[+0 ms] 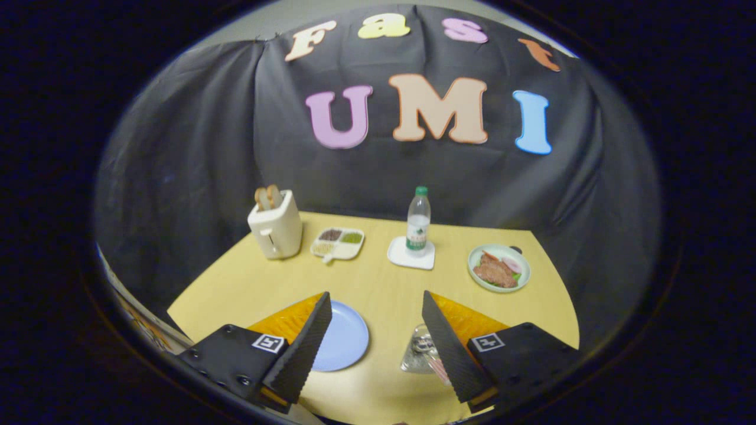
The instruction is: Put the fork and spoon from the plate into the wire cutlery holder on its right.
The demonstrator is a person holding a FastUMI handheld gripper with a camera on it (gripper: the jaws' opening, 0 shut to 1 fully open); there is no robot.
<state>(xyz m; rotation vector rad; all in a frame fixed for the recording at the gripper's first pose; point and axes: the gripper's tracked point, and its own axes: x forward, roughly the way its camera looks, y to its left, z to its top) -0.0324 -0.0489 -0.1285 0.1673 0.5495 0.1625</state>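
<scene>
The tool [376, 330] hung above the desk [378, 283] with its fingers spread apart, gripping nothing. The blue plate [342, 339] lay bare between them, beside the near finger. Right of the plate stood the wire cutlery holder [420, 351], partly hidden; cutlery handles [438, 369] showed inside, orientation unclear. Beyond the plate stood a toaster [275, 227], bottle [418, 221] and food dish [499, 268].

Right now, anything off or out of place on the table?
Nothing spilled or tipped. One oddity: the blue plate looks bare, with no fork or spoon on its visible part, while something pinkish sits in the wire holder by the right finger, partly hidden. The tongs are open, holding nothing.
</scene>
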